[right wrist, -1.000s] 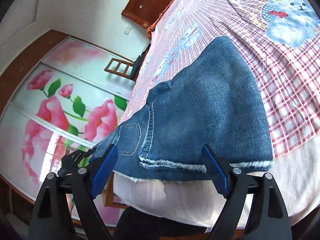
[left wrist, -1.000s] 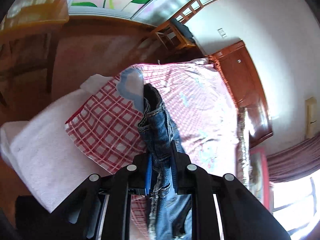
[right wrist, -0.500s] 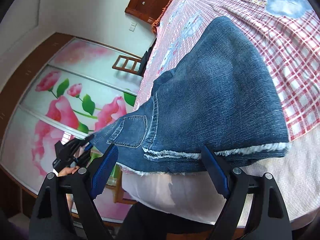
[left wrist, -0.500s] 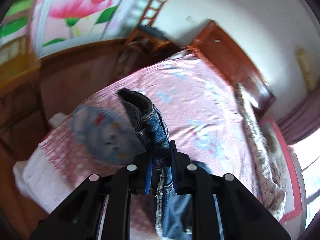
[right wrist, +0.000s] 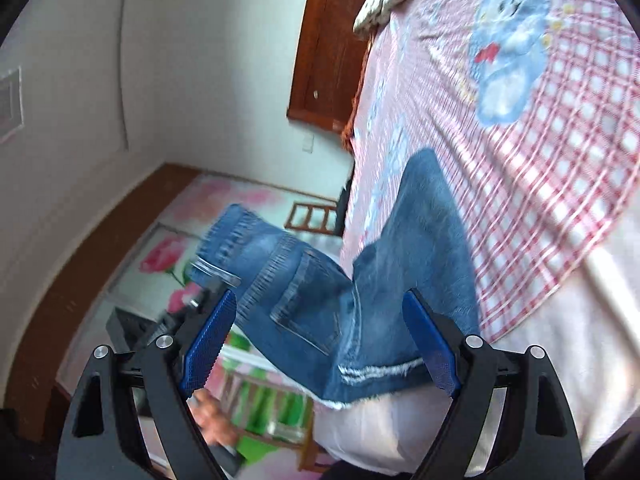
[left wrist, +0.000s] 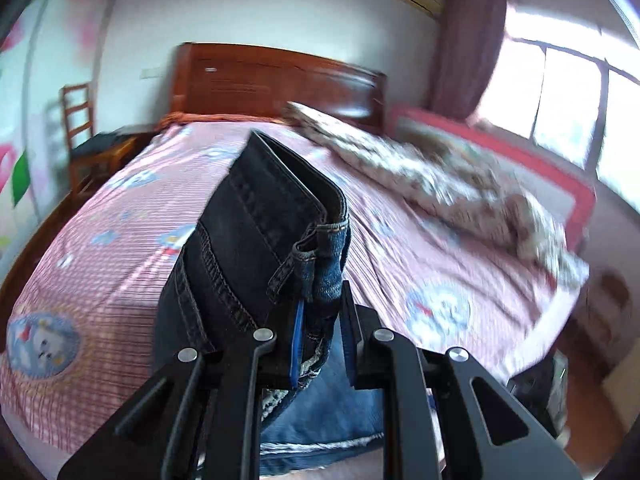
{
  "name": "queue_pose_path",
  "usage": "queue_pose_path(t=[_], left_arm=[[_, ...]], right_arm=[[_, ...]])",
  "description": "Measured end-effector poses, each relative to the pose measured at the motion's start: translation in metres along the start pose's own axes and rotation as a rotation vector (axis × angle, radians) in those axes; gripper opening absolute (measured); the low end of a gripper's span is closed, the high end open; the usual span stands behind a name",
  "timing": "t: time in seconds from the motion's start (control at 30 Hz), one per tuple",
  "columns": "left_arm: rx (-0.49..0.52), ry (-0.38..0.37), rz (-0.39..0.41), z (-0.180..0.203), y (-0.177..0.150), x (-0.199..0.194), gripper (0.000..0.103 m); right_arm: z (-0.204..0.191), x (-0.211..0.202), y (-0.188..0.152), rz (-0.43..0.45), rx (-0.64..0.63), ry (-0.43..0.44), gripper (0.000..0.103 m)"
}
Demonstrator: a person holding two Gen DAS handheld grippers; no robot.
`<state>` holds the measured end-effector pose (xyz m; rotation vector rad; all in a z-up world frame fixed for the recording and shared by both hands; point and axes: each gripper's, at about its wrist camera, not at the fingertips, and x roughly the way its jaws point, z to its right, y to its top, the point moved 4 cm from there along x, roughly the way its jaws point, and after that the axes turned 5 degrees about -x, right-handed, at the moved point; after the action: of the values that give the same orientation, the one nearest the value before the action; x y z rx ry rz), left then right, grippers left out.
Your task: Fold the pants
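**Denim lifted over a pink checked bed**

Here, the left gripper (left wrist: pixel 322 344) is clenched on the waistband of the blue denim pants (left wrist: pixel 260 240), whose dark inner side and a belt loop rise just ahead of its black fingers. From the right wrist view, the pants (right wrist: pixel 400 280) lie partly on the near edge of the bed, the frayed hem by the white mattress border, while the waist end hangs lifted off the side towards the left gripper (right wrist: pixel 208 284). The right gripper (right wrist: pixel 320 344) stands released, its blue-padded jaws wide apart and holding nothing.

The bed's pink-and-white checked sheet (left wrist: pixel 120 240), printed with blue cartoon animals, is spread flat. A crumpled patterned quilt (left wrist: pixel 440 184) lies along its far side. A reddish-brown wooden headboard (left wrist: pixel 280 84) stands against a white wall, with a wooden chair (left wrist: pixel 80 120) beside it. A bright window (left wrist: pixel 560 100) with a dark curtain (left wrist: pixel 468 40) sits opposite. Sliding doors with pink flower prints (right wrist: pixel 168 256) are blurred.
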<state>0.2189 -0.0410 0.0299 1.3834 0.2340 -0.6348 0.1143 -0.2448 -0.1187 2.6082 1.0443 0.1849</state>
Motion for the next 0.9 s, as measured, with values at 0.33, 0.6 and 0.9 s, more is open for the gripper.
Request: queue_pose_path(t=[0.33,0.6,0.9], left_arm=[[0.357,0.122,-0.315,0.051,-0.115,0.084,0.031],[0.093,0.137,-0.181,0.013,-0.106,0.001,0.095],[-0.142,0.102,-0.13,-0.066,-0.125,-0.008,0.1]], right_arm=[[0.011,-0.013,0.009,0.053,0.044,0.007,0.084],[-0.008,0.004,0.013,-0.042,-0.07,-0.132,0.084],[-0.007,0.058,0.001,-0.21,-0.142,-0.423,0.084]])
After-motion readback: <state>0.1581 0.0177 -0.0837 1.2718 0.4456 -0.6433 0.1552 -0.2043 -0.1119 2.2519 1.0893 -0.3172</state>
